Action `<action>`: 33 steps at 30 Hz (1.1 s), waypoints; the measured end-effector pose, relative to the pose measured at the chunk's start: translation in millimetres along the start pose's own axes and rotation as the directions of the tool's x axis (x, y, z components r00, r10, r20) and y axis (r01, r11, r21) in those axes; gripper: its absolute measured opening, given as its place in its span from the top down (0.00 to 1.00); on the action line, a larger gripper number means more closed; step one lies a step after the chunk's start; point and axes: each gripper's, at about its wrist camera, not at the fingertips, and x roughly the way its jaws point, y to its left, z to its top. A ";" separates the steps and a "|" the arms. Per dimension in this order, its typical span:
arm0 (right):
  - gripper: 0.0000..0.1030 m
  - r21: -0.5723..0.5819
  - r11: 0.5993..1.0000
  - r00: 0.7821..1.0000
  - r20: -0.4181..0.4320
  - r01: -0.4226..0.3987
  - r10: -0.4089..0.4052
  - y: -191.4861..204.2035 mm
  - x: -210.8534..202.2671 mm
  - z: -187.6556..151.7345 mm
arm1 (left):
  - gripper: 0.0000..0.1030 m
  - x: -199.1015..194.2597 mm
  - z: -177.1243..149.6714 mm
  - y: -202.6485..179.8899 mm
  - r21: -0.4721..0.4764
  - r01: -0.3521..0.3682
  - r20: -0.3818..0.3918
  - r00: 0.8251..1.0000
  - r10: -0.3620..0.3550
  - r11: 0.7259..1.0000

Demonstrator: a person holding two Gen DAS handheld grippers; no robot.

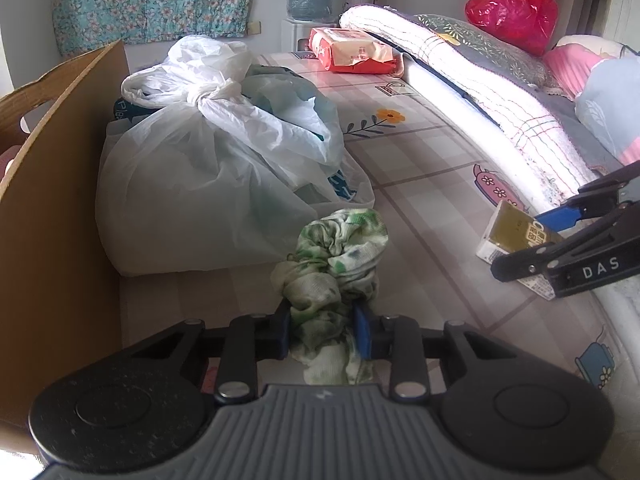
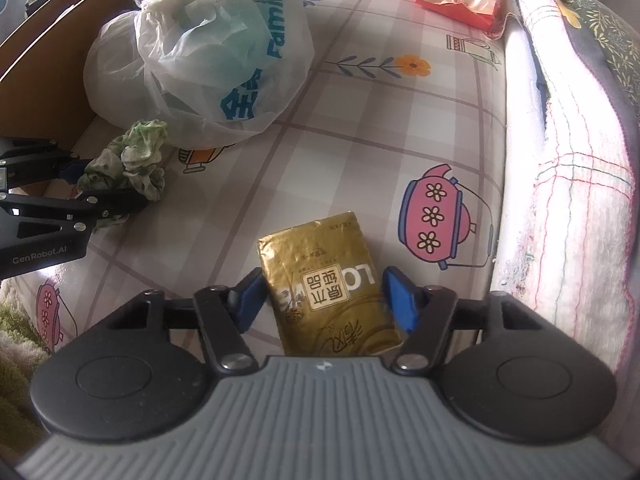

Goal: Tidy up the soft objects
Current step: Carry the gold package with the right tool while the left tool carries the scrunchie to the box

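Green-and-white cloth (image 1: 334,276) is clenched in your left tongs (image 1: 326,332). Your right tongs (image 2: 324,300) straddle the gold tissue pack (image 2: 326,280); whether they grip it, you cannot tell.

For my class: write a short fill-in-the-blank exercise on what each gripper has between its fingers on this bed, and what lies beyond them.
1. The left gripper is clamped on a crumpled green-and-white ____.
2. Between the right gripper fingers lies a ____-coloured tissue pack.
3. Beyond the cloth sits a knotted white plastic ____.

Missing words: cloth; gold; bag
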 end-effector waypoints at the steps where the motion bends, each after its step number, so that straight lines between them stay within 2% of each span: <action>1: 0.45 0.022 1.000 1.000 0.006 -0.009 0.009 -3.2 -1.7 -0.1 | 0.70 -1.9 0.2 -0.6 -0.001 0.007 0.003 1.000 -0.007 1.000; 7: 0.47 0.104 0.994 0.998 0.054 -0.023 0.018 -12.6 -15.2 -3.2 | 0.71 -26.9 4.3 -10.0 0.028 0.046 0.056 0.997 -0.048 0.999; 11: 0.47 0.129 0.991 0.989 0.144 -0.036 0.017 -14.8 -46.3 -0.4 | 0.71 -54.1 12.7 -11.2 0.038 0.071 0.112 0.991 -0.075 0.997; 15: 0.47 0.120 0.990 0.966 0.257 -0.071 0.038 -12.8 -84.2 11.9 | 0.71 -87.6 21.2 5.0 0.010 0.053 0.188 0.981 -0.054 0.999; 19: 0.46 0.075 0.989 0.932 0.351 -0.129 0.095 0.4 -115.4 36.1 | 0.71 -126.3 26.8 40.2 -0.070 0.036 0.252 0.968 -0.017 0.997; 24: 0.46 0.002 0.970 0.890 0.398 -0.245 0.224 31.7 -126.1 79.6 | 0.70 -173.7 28.4 99.2 -0.191 -0.042 0.314 0.944 0.102 0.981; 26: 0.46 -0.030 0.952 0.871 0.396 -0.305 0.291 49.7 -124.0 99.8 | 0.70 -184.5 27.5 128.2 -0.248 -0.077 0.292 0.945 0.150 0.966; 28: 0.46 -0.062 0.930 0.852 0.383 -0.361 0.356 71.4 -120.5 117.7 | 0.69 -188.6 25.3 157.7 -0.308 -0.098 0.243 0.954 0.178 0.946; 33: 0.46 -0.144 0.881 0.821 0.320 -0.451 0.473 128.9 -106.5 159.5 | 0.68 -170.9 14.8 226.3 -0.429 -0.130 0.069 0.982 0.175 0.894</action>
